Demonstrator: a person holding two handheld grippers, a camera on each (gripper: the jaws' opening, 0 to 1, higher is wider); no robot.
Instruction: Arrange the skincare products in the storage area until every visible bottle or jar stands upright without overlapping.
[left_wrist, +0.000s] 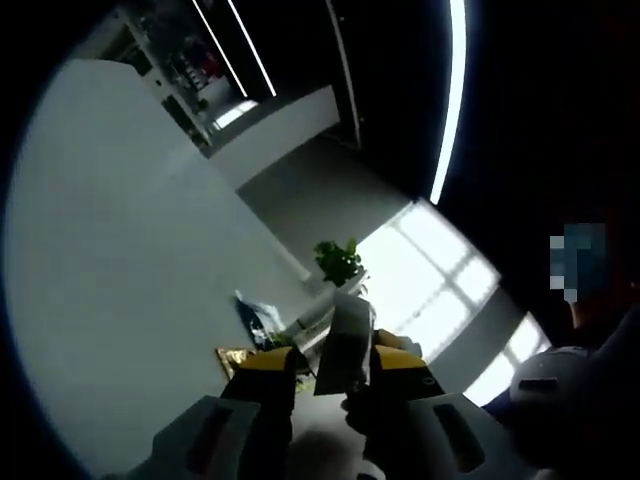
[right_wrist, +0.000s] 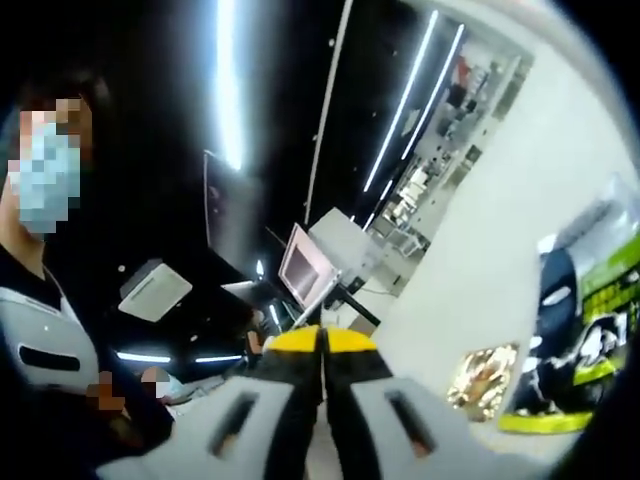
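Dark ceiling with long light strips (left_wrist: 452, 100) fills much of both views, with a pale wall below it and a bright window (left_wrist: 440, 275) behind a small potted plant (left_wrist: 338, 260) in the left gripper view. The left gripper (left_wrist: 335, 365) has its fingers clamped on a flat grey box-like pack (left_wrist: 345, 345) that stands up between the yellow tips; it is lifted well clear of any table. The right gripper (right_wrist: 322, 345) has its fingers pressed together with nothing between them, pointing up toward the ceiling and a slanted screen (right_wrist: 300, 265). A person in a white vest (right_wrist: 40, 350) stands at the left edge of the right gripper view. At that view's right edge sit a dark bottle-like shape (right_wrist: 558, 290), a green and black box (right_wrist: 600, 330) and a gold foil packet (right_wrist: 485, 375) — probably the products, though too blurred to say which stand upright or what any holder contains. Judging from this, the risk is aim: with both cameras tipped away from the storage area, the held pack could come down blind and knock a neighbour over — or slip, since only its lower part is pinched.
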